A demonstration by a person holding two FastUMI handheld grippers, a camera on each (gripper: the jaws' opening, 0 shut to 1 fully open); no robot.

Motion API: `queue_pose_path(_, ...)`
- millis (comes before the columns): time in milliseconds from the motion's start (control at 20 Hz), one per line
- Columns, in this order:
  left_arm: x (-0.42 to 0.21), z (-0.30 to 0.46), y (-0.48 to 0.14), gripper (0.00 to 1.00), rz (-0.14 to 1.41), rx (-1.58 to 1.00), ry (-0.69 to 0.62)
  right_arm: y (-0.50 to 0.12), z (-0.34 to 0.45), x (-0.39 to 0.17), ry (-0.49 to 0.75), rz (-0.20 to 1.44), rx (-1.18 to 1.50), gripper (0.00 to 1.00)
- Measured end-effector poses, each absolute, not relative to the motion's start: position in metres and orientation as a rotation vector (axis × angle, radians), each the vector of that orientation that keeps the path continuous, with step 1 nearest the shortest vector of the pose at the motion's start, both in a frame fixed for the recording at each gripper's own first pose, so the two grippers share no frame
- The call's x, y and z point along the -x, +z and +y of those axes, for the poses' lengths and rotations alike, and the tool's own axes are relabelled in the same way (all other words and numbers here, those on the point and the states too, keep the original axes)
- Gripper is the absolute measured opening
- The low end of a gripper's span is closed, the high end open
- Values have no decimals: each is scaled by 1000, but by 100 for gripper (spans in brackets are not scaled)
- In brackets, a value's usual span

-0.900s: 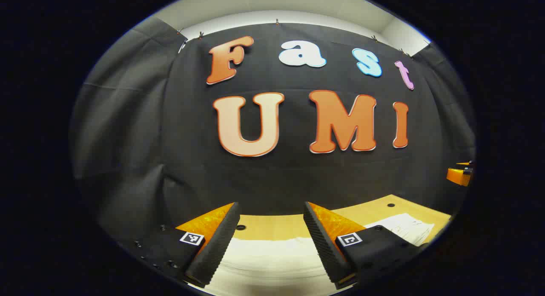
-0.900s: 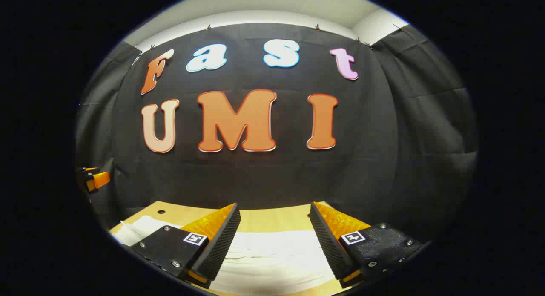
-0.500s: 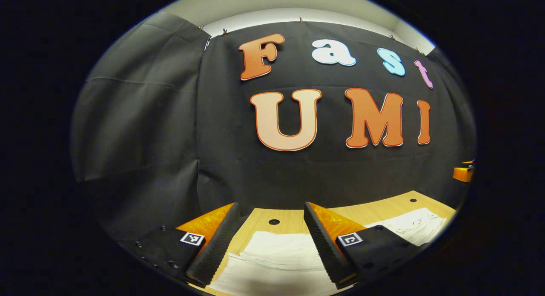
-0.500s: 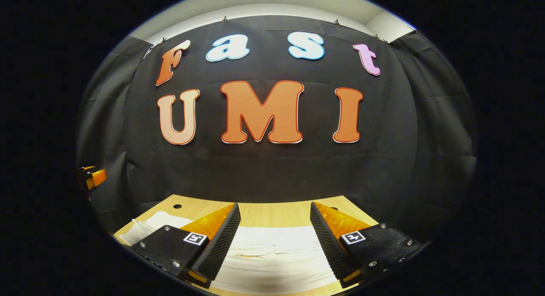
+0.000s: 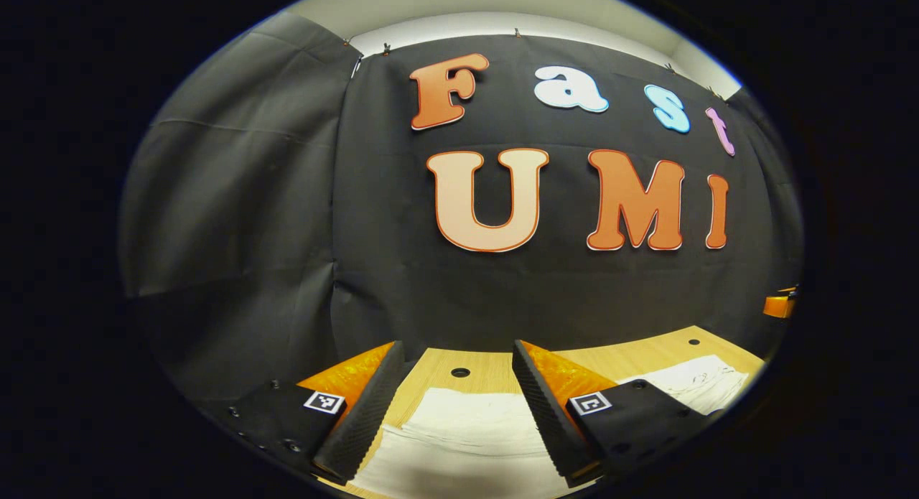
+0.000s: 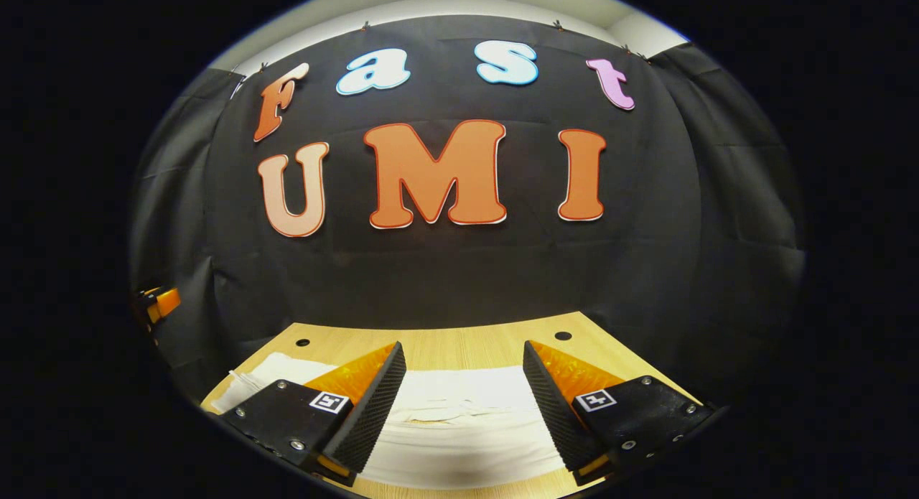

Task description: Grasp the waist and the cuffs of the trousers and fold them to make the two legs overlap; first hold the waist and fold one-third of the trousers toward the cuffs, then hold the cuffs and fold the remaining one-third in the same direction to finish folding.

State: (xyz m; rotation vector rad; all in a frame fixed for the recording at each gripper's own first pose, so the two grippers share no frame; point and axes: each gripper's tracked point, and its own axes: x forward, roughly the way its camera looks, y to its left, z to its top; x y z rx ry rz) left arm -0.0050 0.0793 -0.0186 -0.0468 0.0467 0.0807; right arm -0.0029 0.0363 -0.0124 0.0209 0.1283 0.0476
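White trousers (image 5: pixel 459 434) lie flat on a wooden table (image 5: pixel 488 366), and one end of them runs under my left gripper (image 5: pixel 454 406). That gripper hangs open above the cloth with nothing between its fingers. More of the white cloth (image 5: pixel 700 384) shows at the right of the left gripper view. In the right gripper view the trousers (image 6: pixel 459 420) stretch across the table (image 6: pixel 459 344) beneath my right gripper (image 6: pixel 463 406), which is open and holds nothing. Folds of the fabric show between its fingers.
The black cloth wall (image 5: pixel 502 291) stands close behind the table's far edge. Round holes (image 6: pixel 563 336) mark the tabletop near that edge. The other gripper shows as an orange part at the far right (image 5: pixel 779 305) of the left gripper view and far left (image 6: pixel 159 303) of the right gripper view.
Both views have shifted: the left gripper swung to the left, and the right gripper tilted down, so more tabletop and trousers show. Both grippers stayed open.
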Motion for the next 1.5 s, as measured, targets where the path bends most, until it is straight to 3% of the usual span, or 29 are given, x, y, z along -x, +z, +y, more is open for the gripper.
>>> queue_pose_path(500,3,77,-33,98,84,64,59,-50,-7,6,-24,263,-138,98)
queue_pose_path(750,2,76,-38,98,104,44,64,-83,-40,5,-93,359,-322,98)
queue_pose_path(1050,-3,69,-47,98,127,38,56,-159,-76,13,-190,554,-591,99)
queue_pose_path(1500,-9,62,-69,98,186,43,79,-255,-119,28,-346,767,-736,99)
